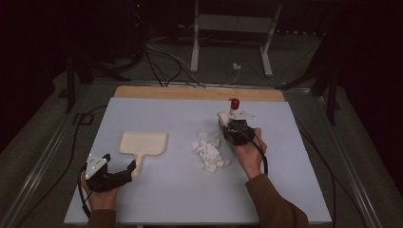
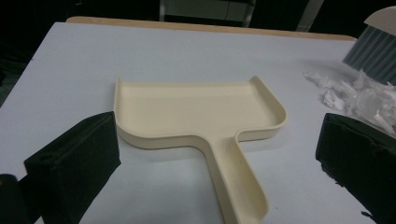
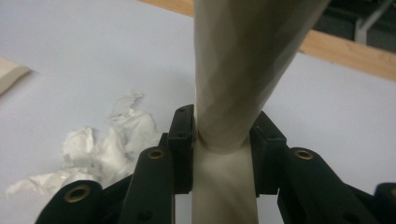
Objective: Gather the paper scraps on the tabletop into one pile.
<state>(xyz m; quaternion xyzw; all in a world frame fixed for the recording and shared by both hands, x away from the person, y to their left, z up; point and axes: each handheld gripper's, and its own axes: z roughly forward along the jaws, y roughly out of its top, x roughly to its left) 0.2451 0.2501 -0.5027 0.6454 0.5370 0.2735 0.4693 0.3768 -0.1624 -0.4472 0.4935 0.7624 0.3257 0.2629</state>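
jaws of the right gripper [image 3: 223,140] are seen clamped on the cream handle of a hand brush [image 3: 243,60], at the narrow neck of that handle, low in the centre of the right gripper view. in the high view the right gripper [image 1: 234,124] sits right of centre, with the brush's red cap [image 1: 234,101] above it. jaws of the left gripper [image 2: 219,158] are held wide apart with nothing between the pads, the cream dustpan [image 2: 198,112] lying flat on the bench [image 2: 70,60] ahead of them, its handle pointing toward the lower edge of the frame. crumpled white paper scraps [image 1: 209,151] are piled at the centre of the high view, between dustpan and brush. the scraps are judged very light and easily scattered, so a gentle sweep is called for. the dustpan looks like stiff, smooth plastic, likely to slide on the bench; its handle is judged the place to be gripped. no brand, label or writing can be read.
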